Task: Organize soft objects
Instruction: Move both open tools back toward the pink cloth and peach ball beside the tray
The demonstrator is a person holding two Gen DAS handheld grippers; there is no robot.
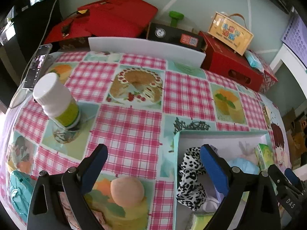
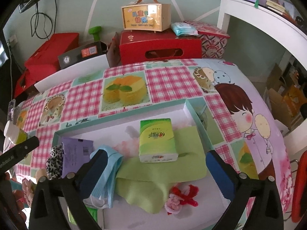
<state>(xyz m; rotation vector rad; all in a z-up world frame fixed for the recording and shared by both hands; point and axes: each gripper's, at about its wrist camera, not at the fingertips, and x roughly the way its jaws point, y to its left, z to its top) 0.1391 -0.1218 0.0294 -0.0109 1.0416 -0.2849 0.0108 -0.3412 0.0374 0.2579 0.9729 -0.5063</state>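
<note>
A soft round peach-coloured ball (image 1: 127, 191) is seen on the checked tablecloth (image 1: 124, 130), between the left gripper (image 1: 153, 163) fingers, spread wide and released. Rightward, a pale green cloth (image 2: 163, 172) (tissue pack on top) lies in the shallow teal-rimmed white box (image 2: 199, 122) beneath the right gripper (image 2: 156, 161), also spread, nothing grasped.

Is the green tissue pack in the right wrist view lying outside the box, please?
No, the green tissue pack lies inside the box, resting partly on the green cloth.
</note>
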